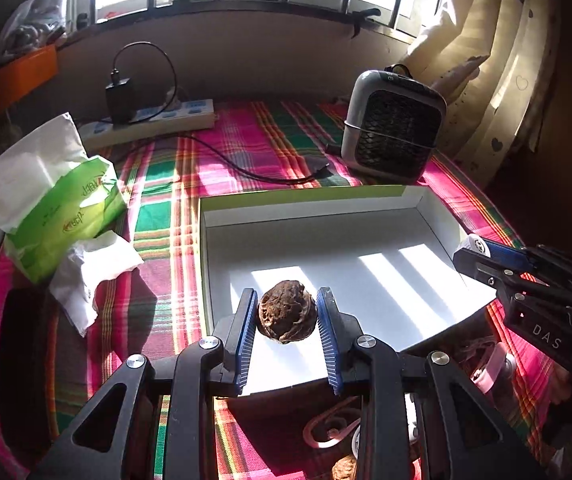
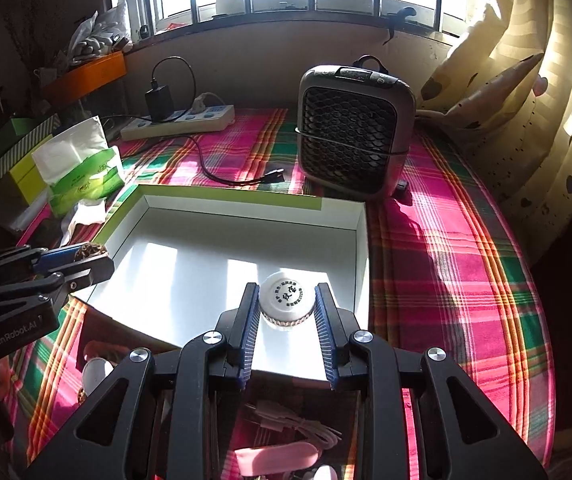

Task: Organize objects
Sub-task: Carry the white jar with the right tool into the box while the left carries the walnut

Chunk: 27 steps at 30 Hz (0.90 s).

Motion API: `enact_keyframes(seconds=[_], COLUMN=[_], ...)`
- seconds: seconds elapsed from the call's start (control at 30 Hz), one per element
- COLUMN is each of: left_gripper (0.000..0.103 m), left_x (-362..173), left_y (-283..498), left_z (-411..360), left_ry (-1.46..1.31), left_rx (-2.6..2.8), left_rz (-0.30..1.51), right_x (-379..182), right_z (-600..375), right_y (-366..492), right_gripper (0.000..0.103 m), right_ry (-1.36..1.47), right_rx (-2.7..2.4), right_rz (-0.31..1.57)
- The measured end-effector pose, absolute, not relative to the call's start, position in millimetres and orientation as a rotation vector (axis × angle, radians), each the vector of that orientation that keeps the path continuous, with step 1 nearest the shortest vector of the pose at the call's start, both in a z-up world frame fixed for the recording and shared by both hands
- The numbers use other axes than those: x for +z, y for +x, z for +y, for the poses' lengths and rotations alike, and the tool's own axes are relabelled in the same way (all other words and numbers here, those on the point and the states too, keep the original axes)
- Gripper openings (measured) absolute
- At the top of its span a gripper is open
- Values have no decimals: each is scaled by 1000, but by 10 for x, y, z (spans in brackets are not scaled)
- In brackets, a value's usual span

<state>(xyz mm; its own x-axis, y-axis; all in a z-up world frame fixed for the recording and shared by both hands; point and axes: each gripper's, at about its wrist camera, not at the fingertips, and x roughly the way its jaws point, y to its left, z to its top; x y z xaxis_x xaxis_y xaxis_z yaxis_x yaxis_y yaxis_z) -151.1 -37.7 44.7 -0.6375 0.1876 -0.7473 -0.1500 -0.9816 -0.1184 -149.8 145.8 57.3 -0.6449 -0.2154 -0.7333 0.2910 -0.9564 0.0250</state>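
Note:
My left gripper (image 1: 287,312) is shut on a brown wrinkled walnut (image 1: 287,317) and holds it over the near edge of a shallow white box with a green rim (image 1: 306,200). My right gripper (image 2: 286,304) is shut on a small white-capped jar (image 2: 286,300) and holds it over the near right part of the same box (image 2: 222,196). The right gripper also shows at the right of the left wrist view (image 1: 482,252), the left gripper at the left of the right wrist view (image 2: 82,256). The box floor is bare.
A small heater (image 1: 394,132) stands behind the box. A power strip (image 1: 154,120) with a charger and cable lies at the back left. A green tissue pack (image 1: 58,204) sits left. Another walnut (image 1: 344,468), pink items and a white cable (image 2: 302,428) lie on the plaid cloth below the grippers.

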Motion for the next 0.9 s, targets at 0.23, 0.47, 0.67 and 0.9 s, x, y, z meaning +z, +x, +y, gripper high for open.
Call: enact_keyframes(seconds=[0.23, 0.47, 0.67, 0.9], left_gripper=[28, 28, 28, 28], left_x=[350, 266, 215, 182], left_y=[-1752, -1934, -2058, -2110], left_z=[-386, -394, -373, -330], left_ry=[-1288, -1323, -1340, -1349], left_rx=[2676, 2672, 2672, 2667], left_rz=[-44, -34, -19, -4], right_x=[463, 395, 340, 284], right_z=[1422, 1379, 1340, 1333], right_y=[-1811, -2024, -2134, -2177], right_gripper=[29, 29, 29, 29], right_ry=[1195, 1222, 1246, 1269], right_rx=[-2601, -2580, -2566, -2557], right_rz=[142, 144, 162, 175])
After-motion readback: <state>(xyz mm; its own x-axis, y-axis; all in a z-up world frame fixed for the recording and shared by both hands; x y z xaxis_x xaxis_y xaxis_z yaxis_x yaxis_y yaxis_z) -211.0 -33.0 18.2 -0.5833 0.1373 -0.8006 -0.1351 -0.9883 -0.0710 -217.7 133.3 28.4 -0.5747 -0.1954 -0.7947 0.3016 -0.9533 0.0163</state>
